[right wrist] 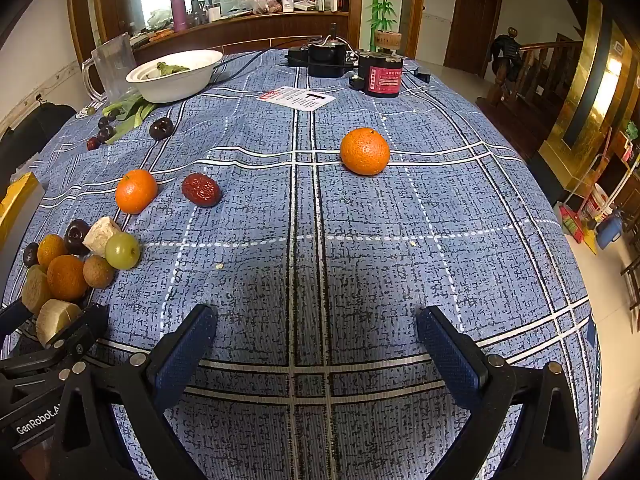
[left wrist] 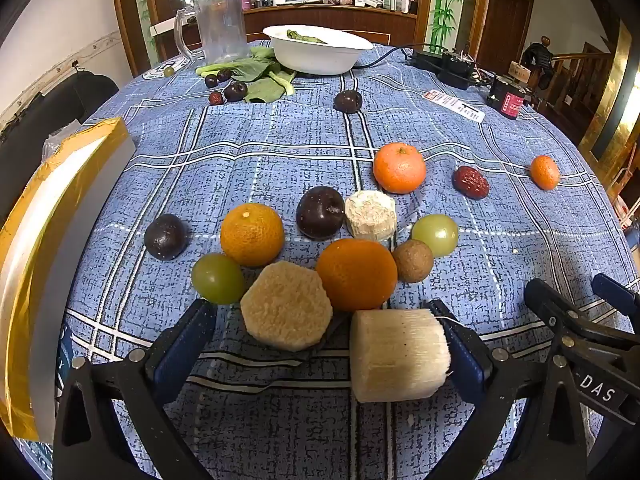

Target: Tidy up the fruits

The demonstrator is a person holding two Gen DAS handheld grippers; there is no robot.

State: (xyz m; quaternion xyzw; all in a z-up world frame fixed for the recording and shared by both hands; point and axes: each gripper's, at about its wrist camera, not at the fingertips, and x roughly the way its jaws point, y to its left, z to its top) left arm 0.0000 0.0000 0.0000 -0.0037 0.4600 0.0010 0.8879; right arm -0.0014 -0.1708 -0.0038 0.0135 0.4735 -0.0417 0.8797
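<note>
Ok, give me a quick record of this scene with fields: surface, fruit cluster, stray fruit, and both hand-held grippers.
surface: blue plaid tablecloth
fruit cluster: oranges, plums, green grapes and pale cane chunks, grouped before the left hand-held gripper
stray fruit: lone orange, red date
left hand-held gripper: open, cane chunk against one pad
right hand-held gripper: open, empty
</note>
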